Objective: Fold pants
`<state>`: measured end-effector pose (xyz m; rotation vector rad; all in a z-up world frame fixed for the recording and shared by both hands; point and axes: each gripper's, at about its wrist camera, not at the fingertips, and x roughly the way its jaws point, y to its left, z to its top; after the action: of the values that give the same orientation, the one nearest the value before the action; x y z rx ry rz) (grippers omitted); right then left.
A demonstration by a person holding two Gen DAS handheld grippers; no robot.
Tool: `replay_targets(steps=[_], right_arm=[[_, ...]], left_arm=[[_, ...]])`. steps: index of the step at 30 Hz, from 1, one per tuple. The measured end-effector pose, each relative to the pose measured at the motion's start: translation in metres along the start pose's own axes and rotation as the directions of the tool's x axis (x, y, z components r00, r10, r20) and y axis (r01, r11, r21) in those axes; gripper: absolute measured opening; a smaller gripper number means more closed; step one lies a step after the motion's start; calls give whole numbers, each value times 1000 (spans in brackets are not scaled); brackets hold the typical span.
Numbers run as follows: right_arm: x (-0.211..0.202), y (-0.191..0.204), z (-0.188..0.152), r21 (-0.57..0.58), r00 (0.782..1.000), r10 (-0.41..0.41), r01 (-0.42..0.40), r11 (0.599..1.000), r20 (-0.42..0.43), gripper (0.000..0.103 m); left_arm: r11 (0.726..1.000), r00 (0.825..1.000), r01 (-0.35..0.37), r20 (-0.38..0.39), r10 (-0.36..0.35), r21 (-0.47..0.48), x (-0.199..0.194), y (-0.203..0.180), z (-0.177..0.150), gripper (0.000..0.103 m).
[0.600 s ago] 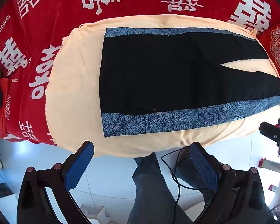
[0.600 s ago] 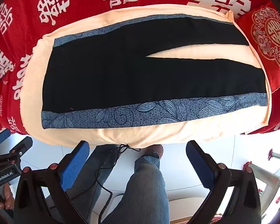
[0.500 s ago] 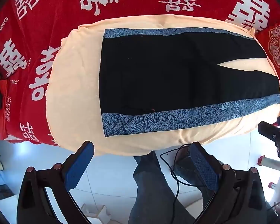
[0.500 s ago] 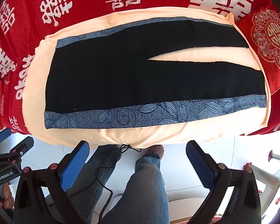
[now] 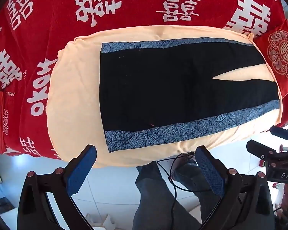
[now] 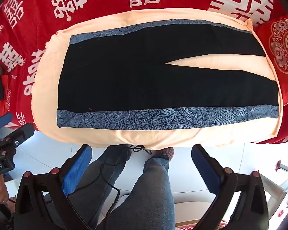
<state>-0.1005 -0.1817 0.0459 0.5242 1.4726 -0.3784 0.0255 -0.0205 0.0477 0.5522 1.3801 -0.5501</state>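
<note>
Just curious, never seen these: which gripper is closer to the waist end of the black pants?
Left. The left gripper hangs off the near edge by the waist end; the right gripper sits further toward the pant legs.

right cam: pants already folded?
No: the pants lie flat on the peach cloth, both legs spread with a gap between them.

We found the pants (image 5: 159, 88) lying flat on a cloth (image 5: 73, 95) over the bedspread (image 5: 48, 19), legs rightward, a cushion (image 5: 282, 57) beyond the hems.
</note>
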Motion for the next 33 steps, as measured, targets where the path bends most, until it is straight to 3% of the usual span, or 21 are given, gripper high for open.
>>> replay_targets(steps=[10, 33], right_arm=[[-9, -20, 0, 100, 1000, -3, 1, 995, 23, 103], [-17, -22, 1, 122, 999, -32, 27, 992, 40, 103]], left_arm=[[993, 999, -40, -27, 43, 113, -2, -15, 12, 103], [992, 999, -51, 18, 49, 120, -12, -13, 21, 103]])
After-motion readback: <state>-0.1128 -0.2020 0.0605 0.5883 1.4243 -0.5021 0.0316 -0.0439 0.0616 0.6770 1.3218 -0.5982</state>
